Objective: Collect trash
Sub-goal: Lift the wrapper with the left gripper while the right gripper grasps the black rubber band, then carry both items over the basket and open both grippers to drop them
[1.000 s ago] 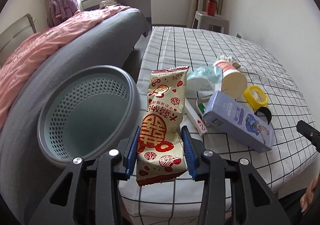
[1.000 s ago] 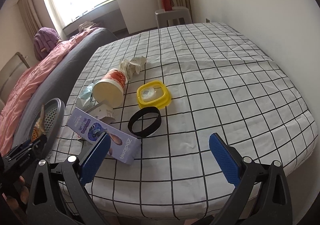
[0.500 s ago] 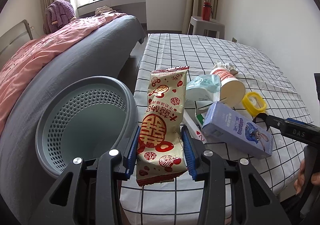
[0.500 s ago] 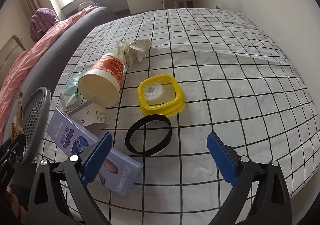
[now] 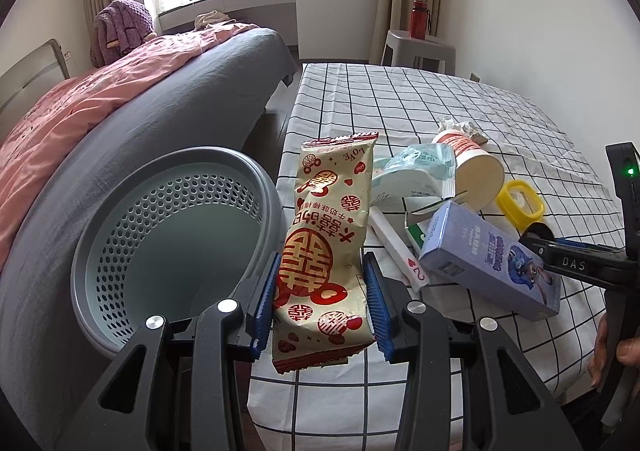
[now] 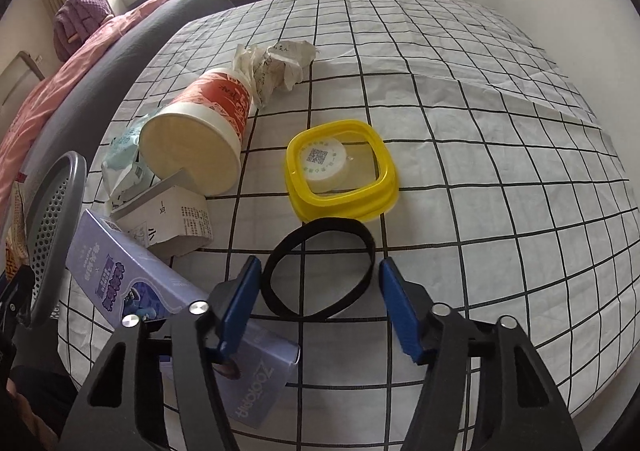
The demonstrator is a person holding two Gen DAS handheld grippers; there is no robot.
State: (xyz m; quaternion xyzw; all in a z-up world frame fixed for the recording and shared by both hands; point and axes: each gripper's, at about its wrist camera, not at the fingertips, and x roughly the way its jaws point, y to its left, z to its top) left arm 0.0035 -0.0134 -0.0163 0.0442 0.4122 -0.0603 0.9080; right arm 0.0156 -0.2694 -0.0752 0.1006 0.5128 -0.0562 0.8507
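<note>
While the left claw (image 5: 322, 287) squeezes a snack wrapper (image 5: 326, 247) between its blue pads, the gray basket (image 5: 176, 235) sits just to the left of it, a little lower. The wrapper stands up tall in the claw, with its long side pointing up and away. To drop it in, the left claw would need to go left, over the basket's rim, I think.

Next to the right, on the desk with the checked cloth (image 6: 480, 171), lies more trash. A purple box (image 6: 132, 283) lies tipped near the front edge. Behind it are a small white carton (image 6: 176, 223), a crinkly blue-green packet (image 5: 412, 171) and a paper cup (image 6: 204, 127) lying on its side. Crumpled paper (image 6: 276, 67) sits behind the cup. A yellow lid (image 6: 340, 171) lies flat further right.

Just in front of the yellow lid lies a black band (image 6: 320, 267), flat on the cloth. The right claw (image 6: 316, 307) is right over it, pointing down. Its jaws have just been closing and now stand about half open, one pad on each side of the band. The pads do not seem to press it yet, so it holds nothing. The band lies straight ahead of the right claw, with its wider way running across, from pad to pad. The right hand is much nearer to it than the left.
</note>
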